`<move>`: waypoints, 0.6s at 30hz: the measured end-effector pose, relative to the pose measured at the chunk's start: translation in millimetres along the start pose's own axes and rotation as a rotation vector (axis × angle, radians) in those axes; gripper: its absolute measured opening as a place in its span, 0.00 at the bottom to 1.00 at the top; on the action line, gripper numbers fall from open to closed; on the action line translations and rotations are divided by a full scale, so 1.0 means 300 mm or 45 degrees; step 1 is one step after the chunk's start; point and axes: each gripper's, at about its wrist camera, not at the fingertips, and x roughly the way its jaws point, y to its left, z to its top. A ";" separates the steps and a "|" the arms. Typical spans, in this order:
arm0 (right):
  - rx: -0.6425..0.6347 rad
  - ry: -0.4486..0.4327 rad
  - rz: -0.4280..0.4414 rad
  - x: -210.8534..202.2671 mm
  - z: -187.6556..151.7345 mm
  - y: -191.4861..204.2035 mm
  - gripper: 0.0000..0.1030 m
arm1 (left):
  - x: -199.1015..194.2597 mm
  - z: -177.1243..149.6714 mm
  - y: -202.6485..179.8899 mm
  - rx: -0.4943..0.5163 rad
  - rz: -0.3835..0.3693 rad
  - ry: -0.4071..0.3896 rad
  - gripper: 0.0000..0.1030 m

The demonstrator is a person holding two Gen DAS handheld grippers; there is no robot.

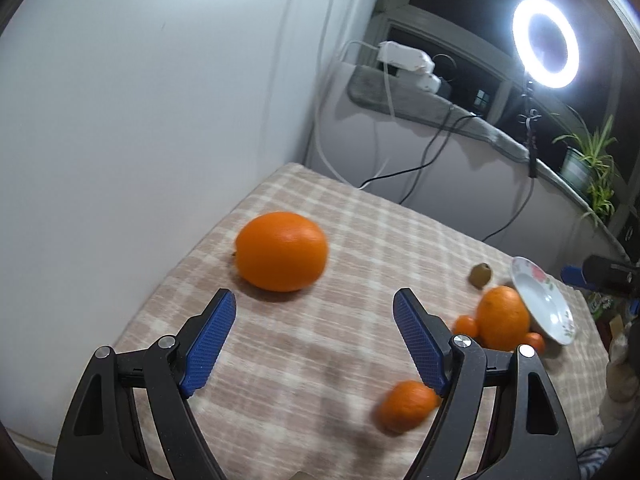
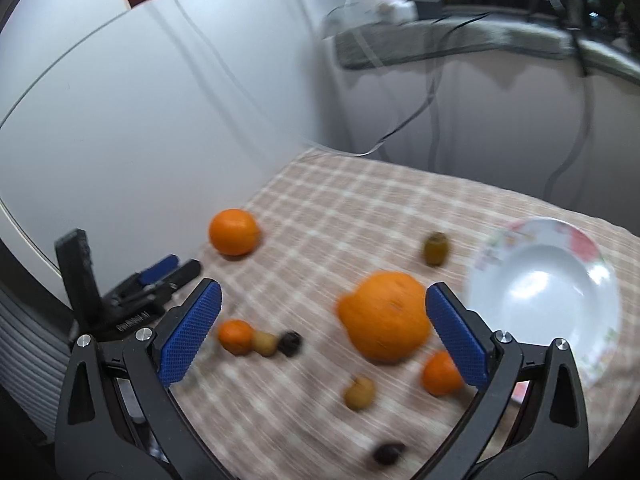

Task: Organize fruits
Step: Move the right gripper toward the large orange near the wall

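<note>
In the left wrist view a large orange (image 1: 281, 257) lies on the checked cloth just ahead of my open left gripper (image 1: 314, 306), nothing between its blue pads. A second big orange (image 1: 503, 317), small tangerines (image 1: 407, 405), a kiwi (image 1: 480, 274) and a white flowered plate (image 1: 544, 300) sit to the right. In the right wrist view my right gripper (image 2: 323, 302) stands open over the cloth, with a big orange (image 2: 385, 317) just inside its right finger (image 2: 456, 338). The plate (image 2: 544, 292) is at right, a kiwi (image 2: 436, 248) behind, another orange (image 2: 233, 231) far left.
Small tangerines (image 2: 235, 336) (image 2: 440, 373), yellowish fruits (image 2: 360, 392) and dark fruits (image 2: 291, 343) are scattered on the cloth. The left gripper (image 2: 160, 276) shows at the table's left edge. A white wall is at left; a ring light (image 1: 546, 42), cables and a plant (image 1: 592, 164) stand behind.
</note>
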 end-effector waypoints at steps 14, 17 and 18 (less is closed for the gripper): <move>0.027 0.284 0.197 0.425 0.160 0.164 1.00 | 0.137 0.055 0.069 -0.032 0.017 0.102 0.77; 0.041 0.312 0.218 0.485 0.172 0.183 1.00 | 0.153 0.060 0.070 -0.029 0.004 0.114 0.77; 0.047 0.323 0.218 0.506 0.176 0.188 1.00 | 0.160 0.060 0.068 -0.026 0.001 0.119 0.77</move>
